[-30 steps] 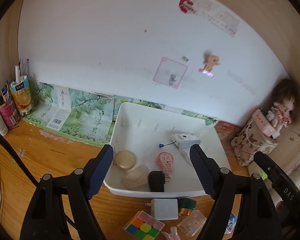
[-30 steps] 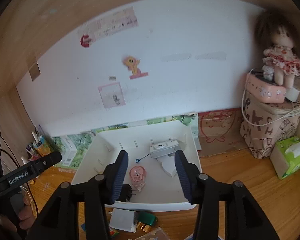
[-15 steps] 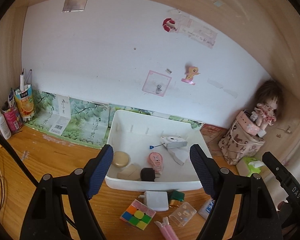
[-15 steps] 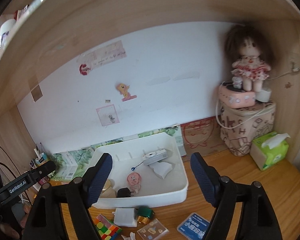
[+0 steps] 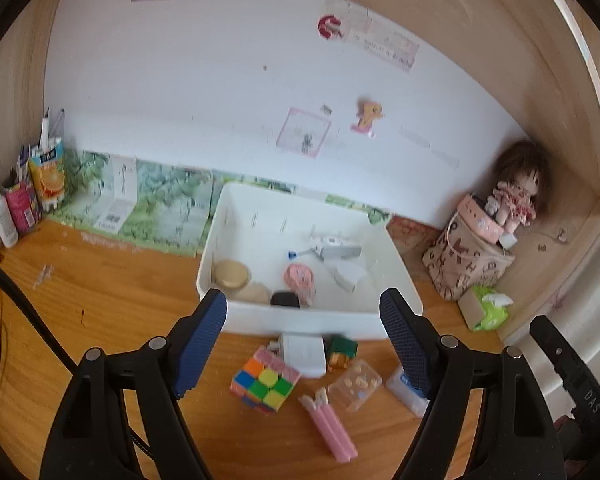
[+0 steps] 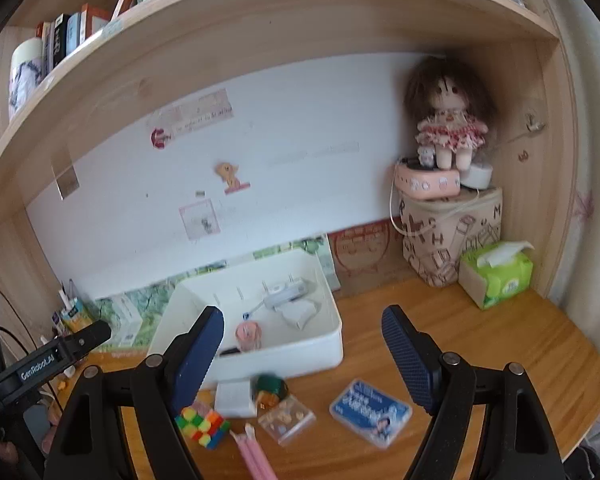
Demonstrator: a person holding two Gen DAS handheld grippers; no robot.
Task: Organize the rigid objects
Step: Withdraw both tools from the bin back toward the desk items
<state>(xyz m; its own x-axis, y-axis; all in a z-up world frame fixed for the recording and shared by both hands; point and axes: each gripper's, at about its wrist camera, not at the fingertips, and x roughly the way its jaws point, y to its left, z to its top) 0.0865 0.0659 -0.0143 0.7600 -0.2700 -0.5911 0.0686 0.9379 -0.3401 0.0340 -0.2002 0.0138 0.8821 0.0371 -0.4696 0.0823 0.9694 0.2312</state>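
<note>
A white bin (image 5: 312,320) stands against the wall and holds a small white camera (image 5: 338,250), a pink gadget (image 5: 300,278), a gold round case (image 5: 230,274), a black adapter (image 5: 285,300) and a white block (image 5: 350,276). On the desk in front of it lie a puzzle cube (image 5: 265,380), a white charger (image 5: 303,354), a clear little box (image 5: 354,386), pink sticks (image 5: 332,424) and a blue card box (image 6: 370,412). My left gripper (image 5: 303,312) hovers open above these loose items. My right gripper (image 6: 303,324) is also open and empty, back from the bin (image 6: 284,364).
A doll (image 6: 448,120) sits on a patterned bag (image 6: 452,236) in the right corner, with a green tissue pack (image 6: 496,276) beside it. Cartons and bottles (image 5: 24,196) crowd the left corner. A bookshelf (image 6: 260,28) runs overhead. Leaf-print boxes (image 5: 160,208) lean behind the bin.
Both grippers have drawn back from the bin, so the loose items on the desk come into view. The right jaws went from narrow over the bin to wide apart.
</note>
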